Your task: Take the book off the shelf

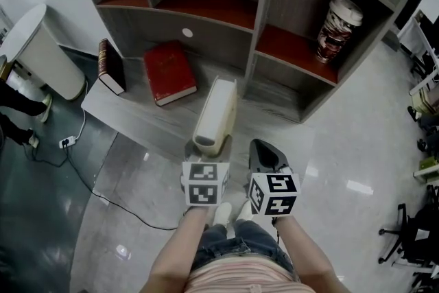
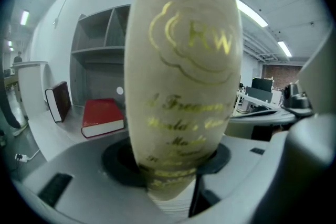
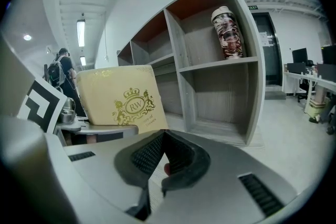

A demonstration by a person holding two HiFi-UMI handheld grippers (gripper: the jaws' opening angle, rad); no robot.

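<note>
Clamped in the left gripper (image 2: 168,165), out in front of the grey shelf (image 1: 226,34): cream book (image 1: 217,112), on edge, long axis running near to far, spine nearest, crested cover facing right. Right gripper (image 3: 164,136) closed, empty. Gilt title blurred; spine foot hidden behind jaws. Glossy pale floor (image 1: 343,147); 1 red book (image 1: 169,72) flat on the ledge.

- Right gripper (image 3: 161,136): jaws closed tip to tip, nothing between them.
- Cream book (image 3: 118,98) upright at left, in front of shelf (image 3: 185,68).
- Cup (image 3: 227,31) in upper right compartment.
</note>
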